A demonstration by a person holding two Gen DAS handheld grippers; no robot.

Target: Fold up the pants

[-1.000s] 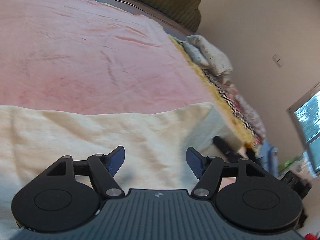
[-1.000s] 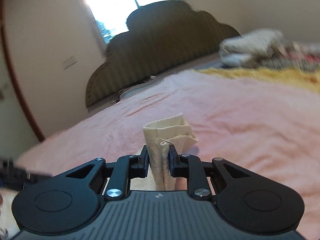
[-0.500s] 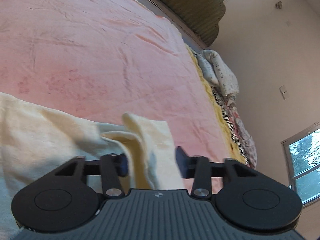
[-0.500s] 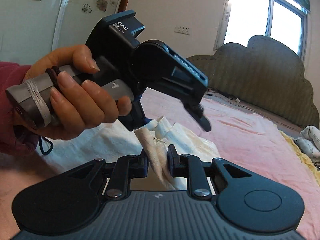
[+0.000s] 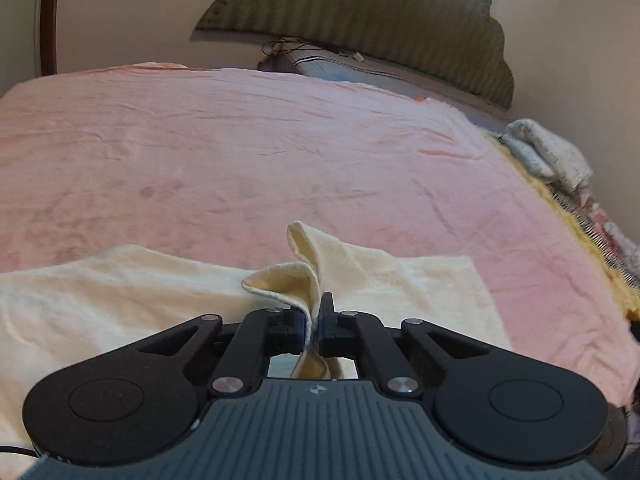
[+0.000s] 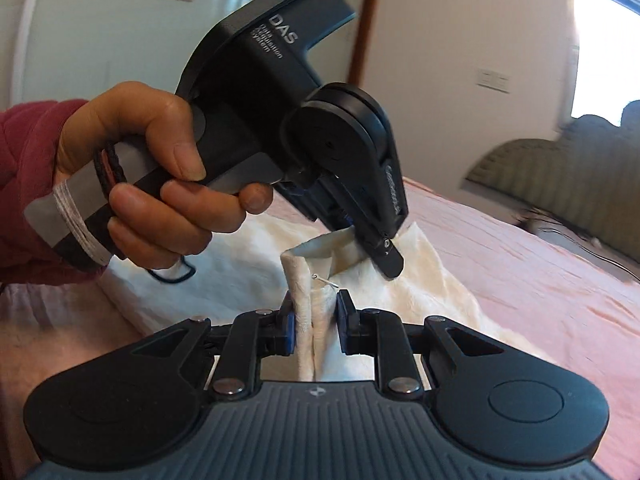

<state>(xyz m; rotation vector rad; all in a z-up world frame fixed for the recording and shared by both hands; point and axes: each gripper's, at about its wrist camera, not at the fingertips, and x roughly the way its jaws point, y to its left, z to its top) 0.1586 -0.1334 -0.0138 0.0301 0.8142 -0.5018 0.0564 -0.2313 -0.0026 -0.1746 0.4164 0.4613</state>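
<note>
I am looking at the cream pants (image 5: 132,292) lying on the pink bedspread (image 5: 280,152), low in the left wrist view. Their long axis is running across the frame, from the lower left edge toward the squared-off end at the lower right, and that end is pointing toward the striped blankets (image 5: 600,216) at the right edge. A corner of the cloth is standing up in a peak at the middle of the frame.

I am holding that peak with the left gripper (image 5: 314,322): its fingers are nearly together, pinching a thin fold of the pants. In the right wrist view the left gripper (image 6: 380,246) is showing in the upper middle, held by the left hand (image 6: 160,184), with its tip clamped on the cloth.

The right gripper (image 6: 316,326) is sitting at the lower middle of its own view. Its fingers are partly closed around a thick upright bunch of the pants (image 6: 420,276), both pads (image 6: 289,330) pressing the fabric. The two grippers are sitting just beside each other on the same raised edge. The headboard (image 5: 360,12) is filling the top of the left view.
</note>
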